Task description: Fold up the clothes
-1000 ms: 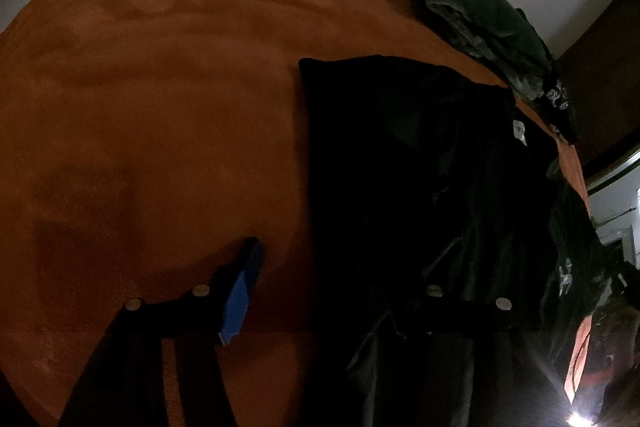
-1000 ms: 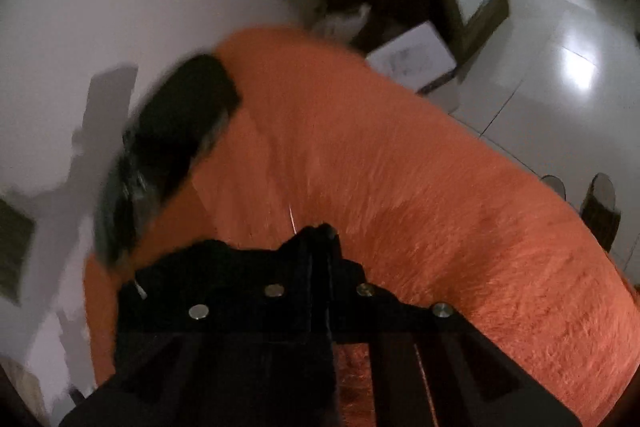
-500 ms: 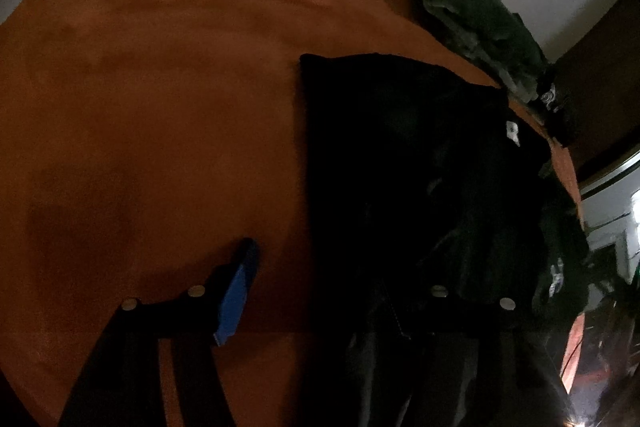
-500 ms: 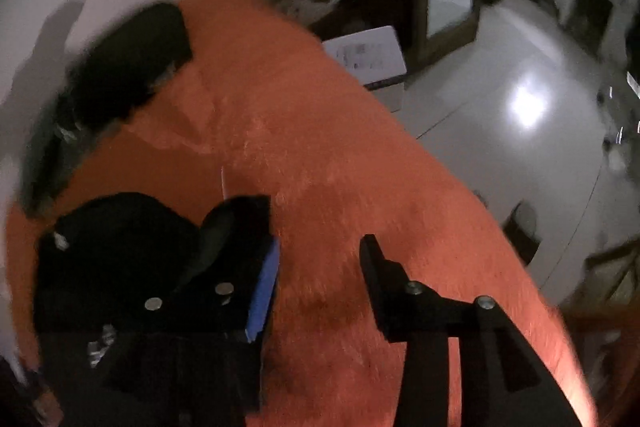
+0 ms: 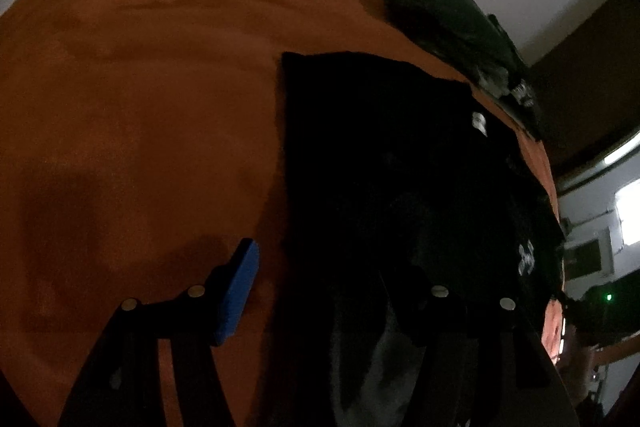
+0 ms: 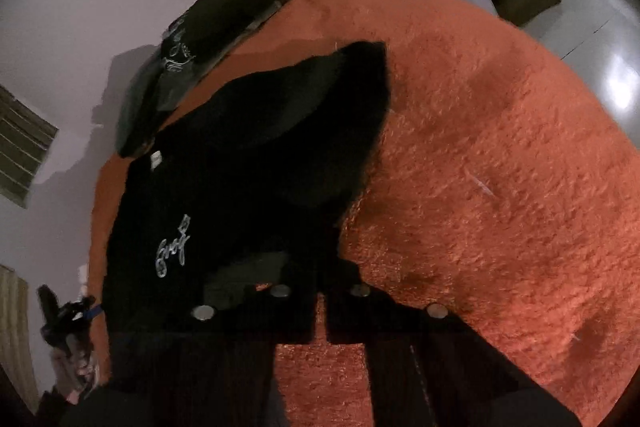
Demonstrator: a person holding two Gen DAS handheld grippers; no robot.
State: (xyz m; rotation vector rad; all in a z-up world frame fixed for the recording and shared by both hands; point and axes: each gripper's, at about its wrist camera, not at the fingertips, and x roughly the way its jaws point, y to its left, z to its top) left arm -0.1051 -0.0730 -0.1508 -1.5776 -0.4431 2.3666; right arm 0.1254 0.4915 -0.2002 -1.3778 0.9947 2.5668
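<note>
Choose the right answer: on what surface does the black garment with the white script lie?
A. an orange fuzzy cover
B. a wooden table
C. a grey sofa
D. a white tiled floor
A: the black garment lies spread on the orange fuzzy cover, which shows on all sides of it.

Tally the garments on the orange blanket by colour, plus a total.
Black garment spread out: 1
Dark green garments piled at the far edge: 1 pile, and I cannot tell how many pieces are in it
Total: 2 groups of clothing visible on the orange blanket
</note>
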